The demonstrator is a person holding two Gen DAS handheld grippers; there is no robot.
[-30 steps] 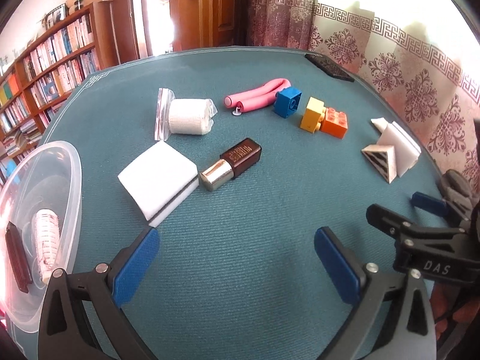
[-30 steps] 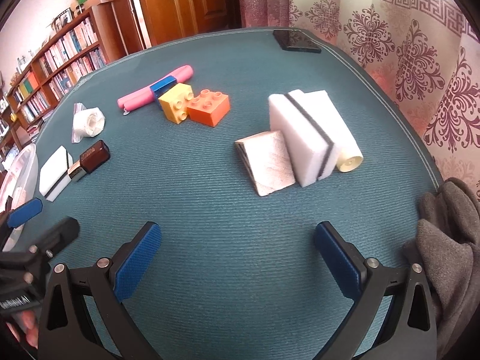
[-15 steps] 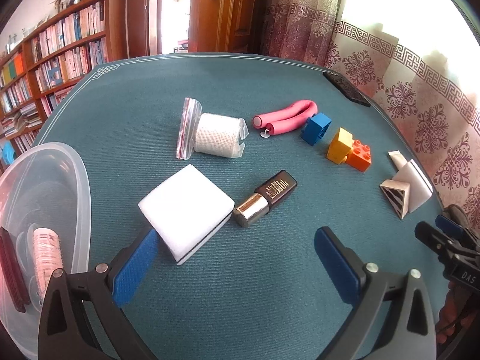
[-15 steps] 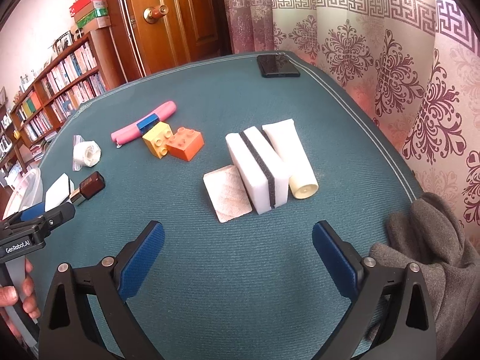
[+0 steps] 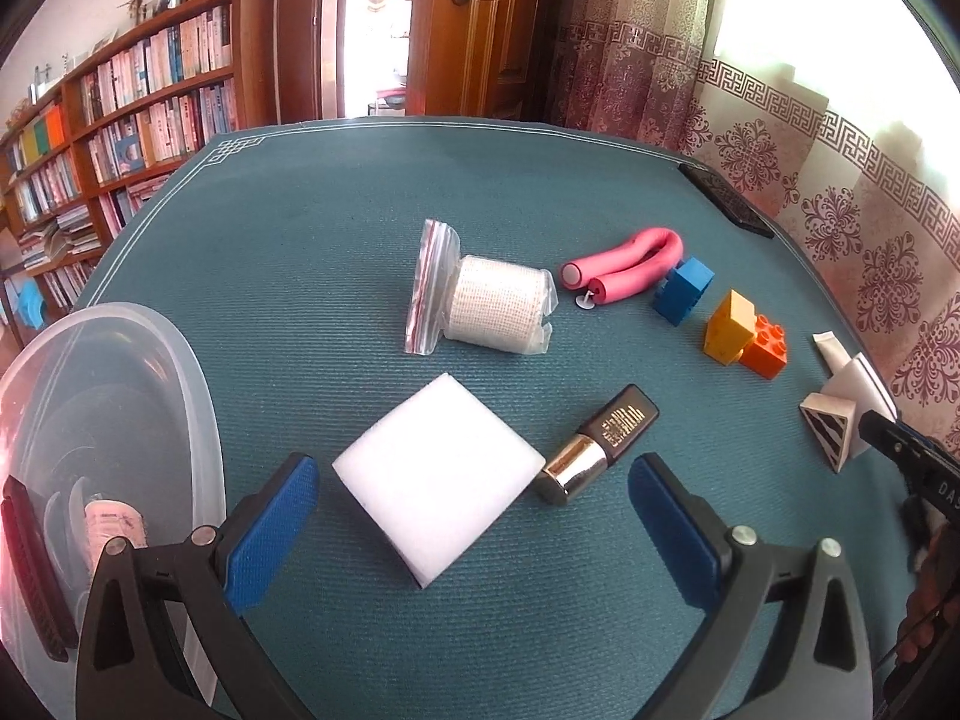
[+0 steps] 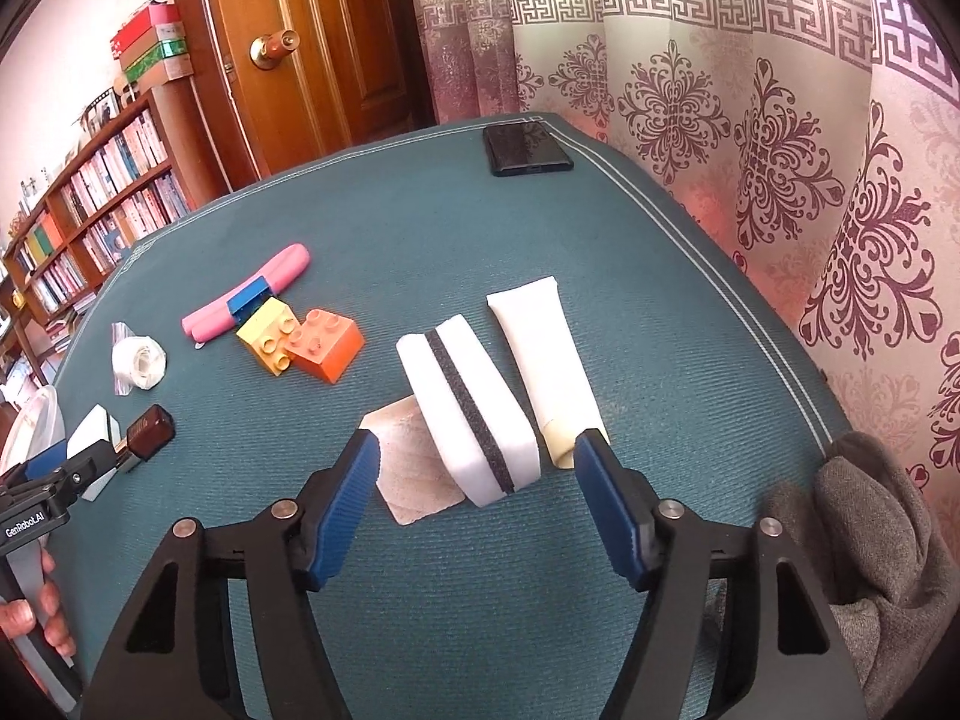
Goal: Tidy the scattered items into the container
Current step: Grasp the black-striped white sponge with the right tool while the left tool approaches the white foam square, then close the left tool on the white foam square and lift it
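My left gripper (image 5: 474,516) is open, its blue pads straddling the near corner of a white sponge (image 5: 438,468) on the teal table. A brown and silver lipstick (image 5: 600,444) lies just right of the sponge. The clear plastic container (image 5: 108,420) sits at the left with a few items inside. My right gripper (image 6: 477,504) is open just in front of a white sponge with a dark stripe (image 6: 474,414). A beige pad (image 6: 414,474) lies left of that sponge and a cream tube (image 6: 546,360) right of it. Neither gripper holds anything.
A bagged gauze roll (image 5: 486,306), a pink foam curler (image 5: 630,267), and blue (image 5: 684,291), yellow (image 5: 729,327) and orange (image 5: 765,354) blocks lie farther back. A black phone (image 6: 525,150) rests by the far edge. Grey cloth (image 6: 858,534) lies at the right. Bookshelves and a door stand behind.
Both grippers have moved forward over the table. The left now brackets the white sponge's corner. The right has closed in on the striped sponge, and its fingers stand narrower than before.
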